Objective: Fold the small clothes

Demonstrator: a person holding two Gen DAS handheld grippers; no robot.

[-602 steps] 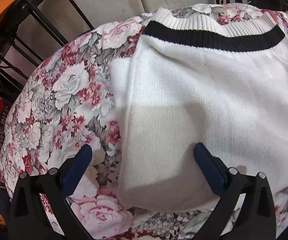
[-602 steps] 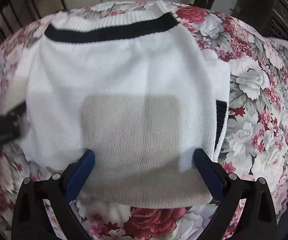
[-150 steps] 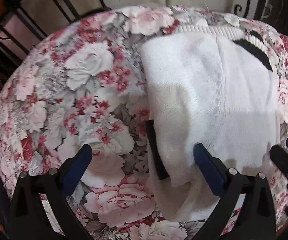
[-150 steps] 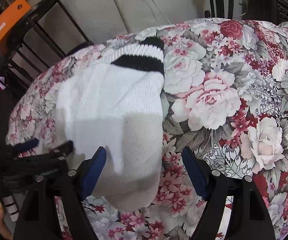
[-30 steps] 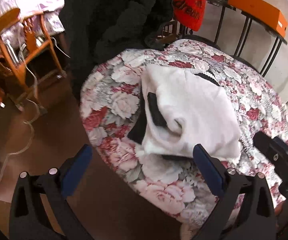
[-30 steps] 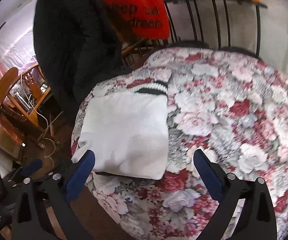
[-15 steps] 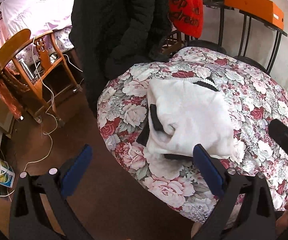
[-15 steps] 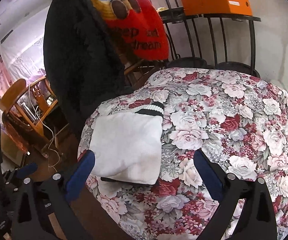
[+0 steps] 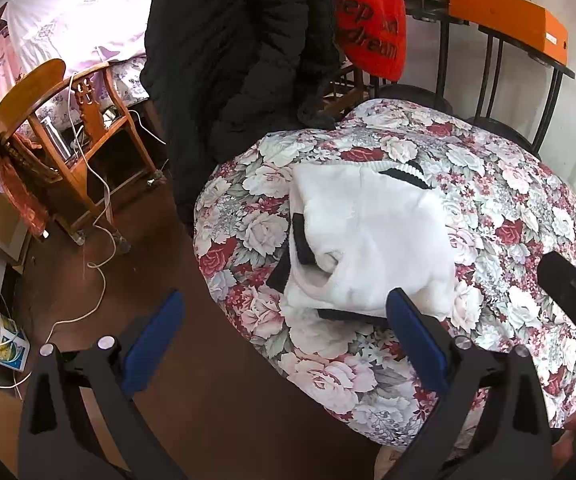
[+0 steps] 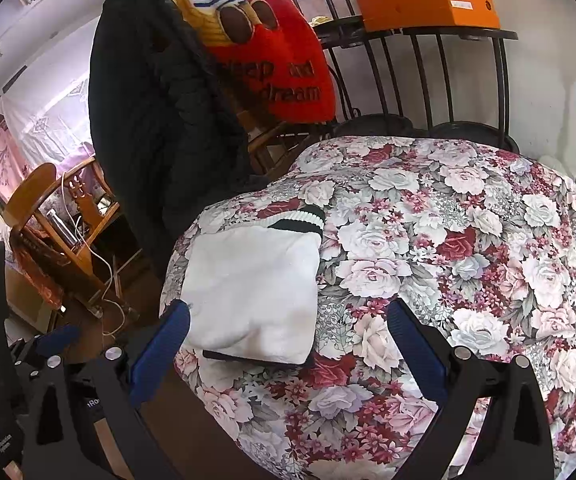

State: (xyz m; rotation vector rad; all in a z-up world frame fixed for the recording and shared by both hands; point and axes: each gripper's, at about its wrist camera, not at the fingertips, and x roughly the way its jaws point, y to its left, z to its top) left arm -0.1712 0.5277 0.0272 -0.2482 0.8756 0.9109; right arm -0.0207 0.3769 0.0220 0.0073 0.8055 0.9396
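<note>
Both grippers have been drawn back and raised away from the table since a second ago, so more of the room is now seen around the one folded white knitted sweater with black-striped ribbed trim [image 9: 371, 240], which has stayed where it was.

It lies as a compact, roughly square bundle near the edge of the round table covered in a pink and red rose-patterned cloth [image 9: 507, 208], on the side nearest the dark jacket. From the left wrist view, a loose open fold and two black trim bands are seen at its near side; from the right wrist view its top is smooth and one black strip shows under the near edge. What lies inside the fold is hidden.

The left gripper with blue-padded black fingers [image 9: 286, 334] is held with its jaws wide apart, gripping nothing, above the floor and table edge. The right gripper with matching blue pads [image 10: 288, 340] is likewise spread open and empty, the sweater seen between its fingers but apart from them. Part of each gripper is cut off at the other view's edge.

Beyond the table, one black padded jacket [image 10: 160, 112] hangs beside one red cushion printed with partly legible words ending in "dream" [image 10: 272, 64]. One orange box [image 10: 427, 2] rests on a black metal rack [image 10: 447, 76]. One wooden chair [image 9: 68, 140] stands on the brown floor, with a white cable [image 9: 96, 248] trailing from it. A small box by the lower left is too small to make out.
</note>
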